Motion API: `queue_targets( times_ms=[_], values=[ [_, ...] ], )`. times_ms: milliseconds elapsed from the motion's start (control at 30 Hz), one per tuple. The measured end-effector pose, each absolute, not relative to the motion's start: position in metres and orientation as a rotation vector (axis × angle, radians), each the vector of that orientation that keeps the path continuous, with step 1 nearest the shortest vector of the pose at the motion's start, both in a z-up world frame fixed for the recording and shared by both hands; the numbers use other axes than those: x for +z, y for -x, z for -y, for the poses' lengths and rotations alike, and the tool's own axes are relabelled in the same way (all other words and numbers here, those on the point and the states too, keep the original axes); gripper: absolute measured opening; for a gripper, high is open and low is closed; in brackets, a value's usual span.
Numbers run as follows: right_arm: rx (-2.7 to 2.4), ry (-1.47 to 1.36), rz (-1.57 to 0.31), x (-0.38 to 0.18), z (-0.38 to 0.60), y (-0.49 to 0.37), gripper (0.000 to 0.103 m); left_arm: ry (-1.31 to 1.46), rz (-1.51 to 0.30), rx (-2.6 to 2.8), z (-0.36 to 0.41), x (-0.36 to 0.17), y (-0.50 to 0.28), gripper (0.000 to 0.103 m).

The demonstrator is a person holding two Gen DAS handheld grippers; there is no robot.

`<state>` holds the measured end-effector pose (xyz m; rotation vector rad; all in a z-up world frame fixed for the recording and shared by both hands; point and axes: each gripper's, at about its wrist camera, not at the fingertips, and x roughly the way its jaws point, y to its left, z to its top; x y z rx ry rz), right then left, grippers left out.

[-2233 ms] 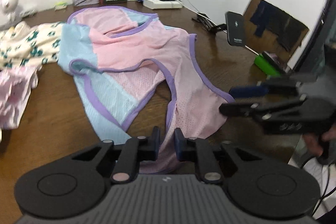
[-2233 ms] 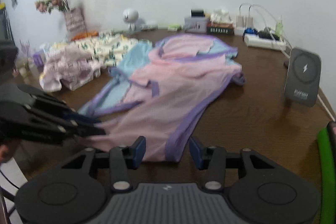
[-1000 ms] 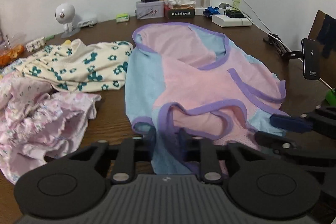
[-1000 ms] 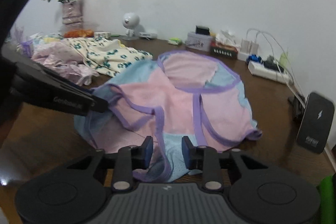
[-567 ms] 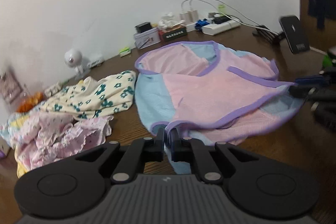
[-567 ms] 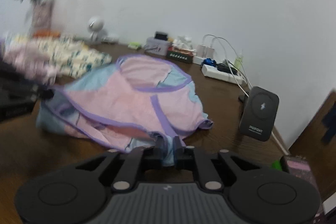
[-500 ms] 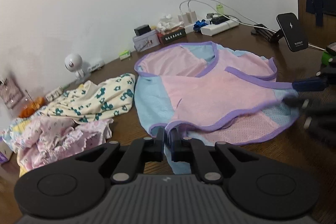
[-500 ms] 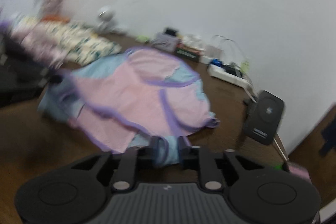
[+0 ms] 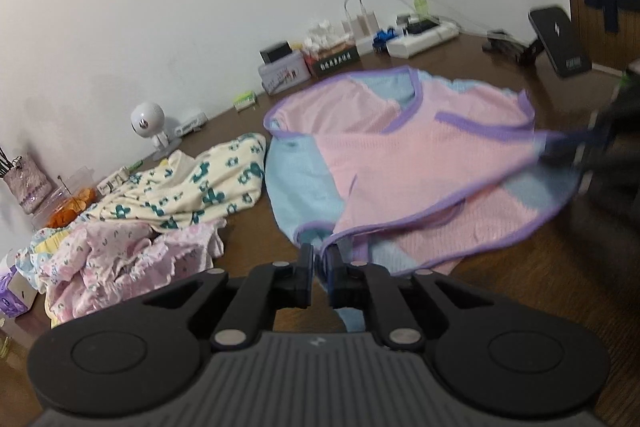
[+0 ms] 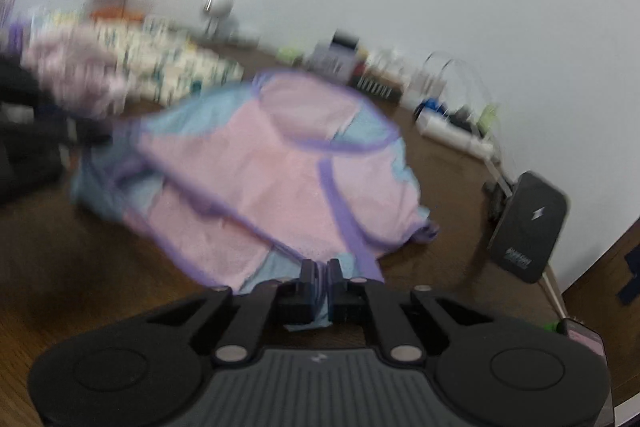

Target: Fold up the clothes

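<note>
A brown wooden desk (image 9: pixel 520 279) is standing against a white wall, clutter lining its far edge. The pink and blue garment (image 9: pixel 400 163) is lying mid-desk, crumpled clothes (image 9: pixel 132 251) toward its left end. The left gripper (image 9: pixel 320 269) is angling downward, jaws opening slightly yet pinching the purple hem. The right gripper (image 10: pixel 321 285) is angling down too, clamped onto the garment's near edge.

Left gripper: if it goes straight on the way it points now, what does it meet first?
The left gripper already pinches the garment, so it would likely push into that same pink cloth first.
</note>
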<state>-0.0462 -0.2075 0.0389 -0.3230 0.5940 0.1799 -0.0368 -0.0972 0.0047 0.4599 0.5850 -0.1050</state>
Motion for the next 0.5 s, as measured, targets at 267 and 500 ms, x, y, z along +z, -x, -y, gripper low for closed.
queue_targets(
  times_ms=[267,500],
  values=[
    [0.183,0.077,-0.493,0.059,0.241,0.074,0.004,-0.512,-0.645,-0.03,0.101,-0.011,0.031,0.04],
    [0.171,0.075,-0.559,0.037,0.253,0.079,0.004,-0.574,-0.644,0.015,0.112,-0.012,0.04,0.015]
  ],
)
